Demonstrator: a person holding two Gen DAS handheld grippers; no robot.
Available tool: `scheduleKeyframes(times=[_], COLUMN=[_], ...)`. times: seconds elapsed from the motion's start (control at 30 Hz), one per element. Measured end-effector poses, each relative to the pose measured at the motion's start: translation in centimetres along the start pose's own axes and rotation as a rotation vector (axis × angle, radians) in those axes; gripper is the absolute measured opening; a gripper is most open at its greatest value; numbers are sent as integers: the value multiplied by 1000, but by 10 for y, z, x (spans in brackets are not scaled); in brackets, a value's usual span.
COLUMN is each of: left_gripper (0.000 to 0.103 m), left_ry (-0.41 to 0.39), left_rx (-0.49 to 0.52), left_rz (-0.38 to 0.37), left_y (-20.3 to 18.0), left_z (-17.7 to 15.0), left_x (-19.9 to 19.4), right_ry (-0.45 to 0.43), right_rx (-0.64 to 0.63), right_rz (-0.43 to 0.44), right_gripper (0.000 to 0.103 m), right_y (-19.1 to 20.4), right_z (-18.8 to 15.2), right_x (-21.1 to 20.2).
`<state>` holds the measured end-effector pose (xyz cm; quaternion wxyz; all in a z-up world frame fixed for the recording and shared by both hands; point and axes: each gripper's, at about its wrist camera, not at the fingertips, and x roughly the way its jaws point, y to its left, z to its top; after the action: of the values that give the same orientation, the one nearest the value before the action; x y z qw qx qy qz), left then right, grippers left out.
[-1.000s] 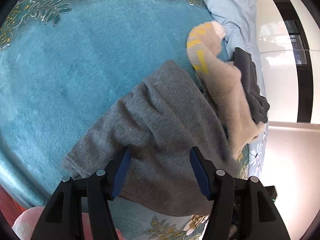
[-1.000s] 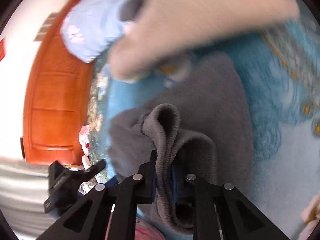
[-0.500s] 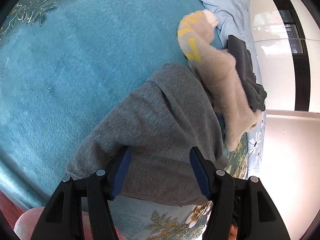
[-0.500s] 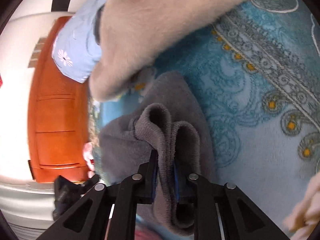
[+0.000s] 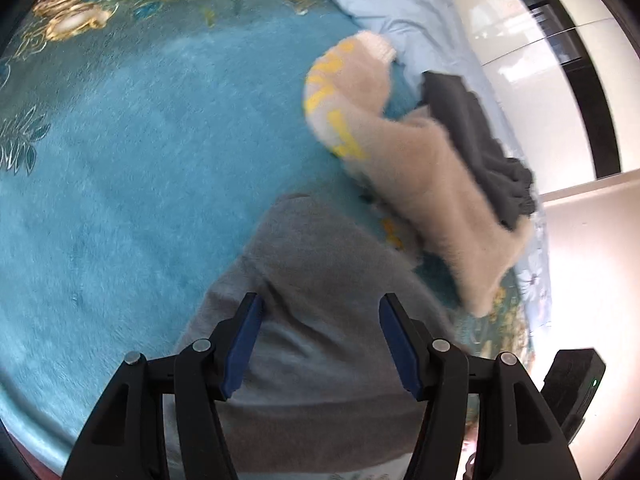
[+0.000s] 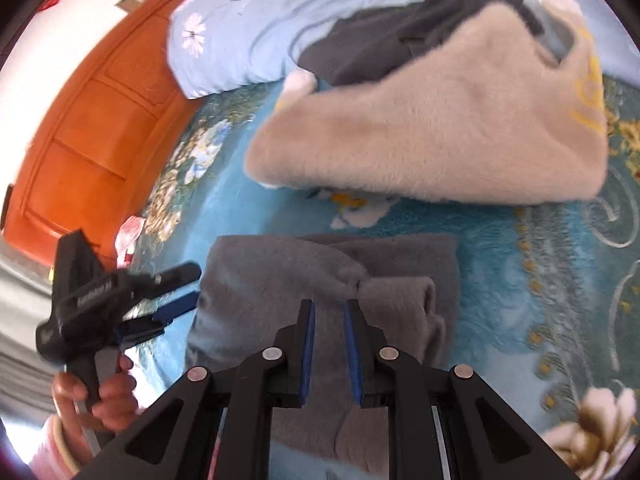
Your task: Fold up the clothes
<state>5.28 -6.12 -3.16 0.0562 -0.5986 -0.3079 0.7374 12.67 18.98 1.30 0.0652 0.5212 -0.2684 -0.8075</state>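
A grey garment [image 5: 320,300] lies folded on the teal blanket [image 5: 120,160]; it also shows in the right wrist view [image 6: 320,272]. My left gripper [image 5: 320,320] is open and empty, hovering just above the garment's near part. It also shows in the right wrist view [image 6: 160,300], at the garment's left edge, held by a hand. My right gripper [image 6: 329,312] is slightly open over the garment's middle fold and holds nothing.
A fuzzy beige garment with yellow print [image 5: 420,168] [image 6: 440,128] lies beyond the grey one, with a dark grey garment [image 5: 480,140] [image 6: 400,28] on top. A light blue quilt [image 6: 248,28] lies behind. An orange wooden cabinet [image 6: 88,120] stands at left.
My right gripper let go of the bunched grey fold and opened a little; the garment now lies flat on the blanket. My left gripper pulled back slightly, still open.
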Motion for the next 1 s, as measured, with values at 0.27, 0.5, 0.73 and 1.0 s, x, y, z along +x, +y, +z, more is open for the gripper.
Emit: scheduleKeyframes(times=[0.27,0.5,0.73,1.0], left_gripper=[62,62,62,62], left_ry=[14,40,123,112], left_rx=[-101,19,84,43], left_rz=[-42,-41,99,-70], left_y=[26,9,3,23], left_z=[2,-31,-35,-30], left_x=[1,-23,-3,-27], right_ry=[74,15,51,58], right_rx=[158,40,56,109], right_rz=[-38,-18,-56,-31], right_gripper=[15,18,16,16], right_y=[-31,-8,-18,-32], right_z=[6,-35,-84,-82], right_x=[39,-4,-5,-3])
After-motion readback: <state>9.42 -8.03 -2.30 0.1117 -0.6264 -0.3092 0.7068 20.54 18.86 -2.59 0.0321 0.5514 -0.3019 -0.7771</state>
